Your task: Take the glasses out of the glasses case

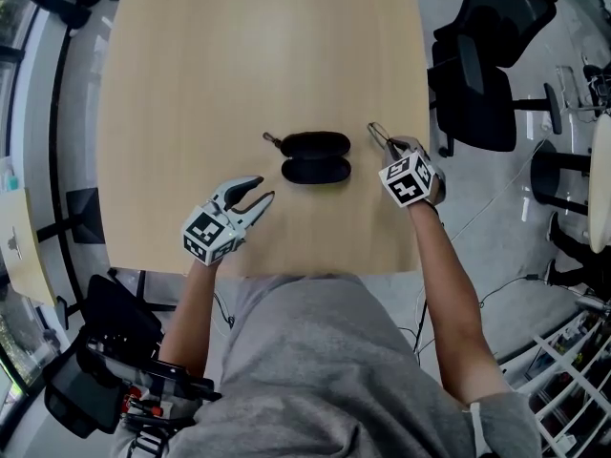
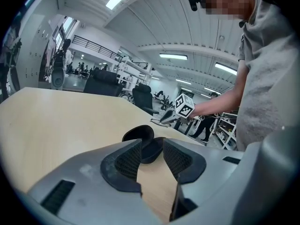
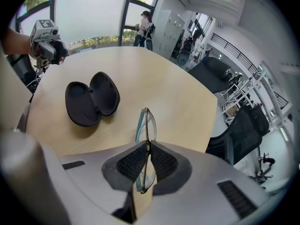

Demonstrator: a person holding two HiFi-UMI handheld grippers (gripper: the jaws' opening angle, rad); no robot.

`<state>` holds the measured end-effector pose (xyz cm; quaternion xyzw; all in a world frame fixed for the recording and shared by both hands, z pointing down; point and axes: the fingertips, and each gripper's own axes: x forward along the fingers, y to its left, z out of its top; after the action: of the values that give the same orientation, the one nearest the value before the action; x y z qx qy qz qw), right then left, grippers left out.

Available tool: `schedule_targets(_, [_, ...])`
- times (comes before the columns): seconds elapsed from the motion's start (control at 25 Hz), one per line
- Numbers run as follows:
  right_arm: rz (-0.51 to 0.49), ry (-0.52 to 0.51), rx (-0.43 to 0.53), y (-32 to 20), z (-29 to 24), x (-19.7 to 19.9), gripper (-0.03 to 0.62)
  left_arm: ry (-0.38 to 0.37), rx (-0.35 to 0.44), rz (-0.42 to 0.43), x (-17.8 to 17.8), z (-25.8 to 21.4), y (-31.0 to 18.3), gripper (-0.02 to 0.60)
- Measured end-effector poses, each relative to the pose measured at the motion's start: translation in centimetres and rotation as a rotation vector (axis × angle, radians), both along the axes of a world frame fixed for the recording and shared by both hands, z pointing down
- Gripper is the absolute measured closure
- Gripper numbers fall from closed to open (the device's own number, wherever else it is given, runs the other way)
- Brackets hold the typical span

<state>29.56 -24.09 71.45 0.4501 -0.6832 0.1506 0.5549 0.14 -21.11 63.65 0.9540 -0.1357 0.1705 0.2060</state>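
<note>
**Item 1, glasses** (image 3: pixel 146 125). Out of the case. They are held edge-on over the table (image 1: pixel 191 84), to the right of the case and well apart from it. I cannot tell whether they touch the wood yet.

**Item 2, case** (image 1: pixel 316 157). It lies open and empty, both halves up, near the middle of the table.

**Item 3, right gripper** (image 3: pixel 147 146). The jaws are nearly together, pinching the glasses by the frame, and it is tilted down toward the table.

**Item 4, left gripper** (image 2: pixel 152 149). The jaws are spread with nothing between the pads. It sits near the case but does not touch it.

**Handling note.** As I judge it, the step in hand is setting the glasses down. I would lower them until the frame rests flat on bare wood beside the case. I would keep the pads on the frame rather than the lens, and part the jaws only once the table carries the weight.
</note>
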Motion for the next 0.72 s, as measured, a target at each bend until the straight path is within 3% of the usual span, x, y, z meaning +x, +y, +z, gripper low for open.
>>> schedule_targets(0.72, [0.030, 0.038, -0.074, 1.0, 3.1, 1.5, 0.562, -0.001, -0.010, 0.001, -0.3, 0.5, 0.5, 0.440])
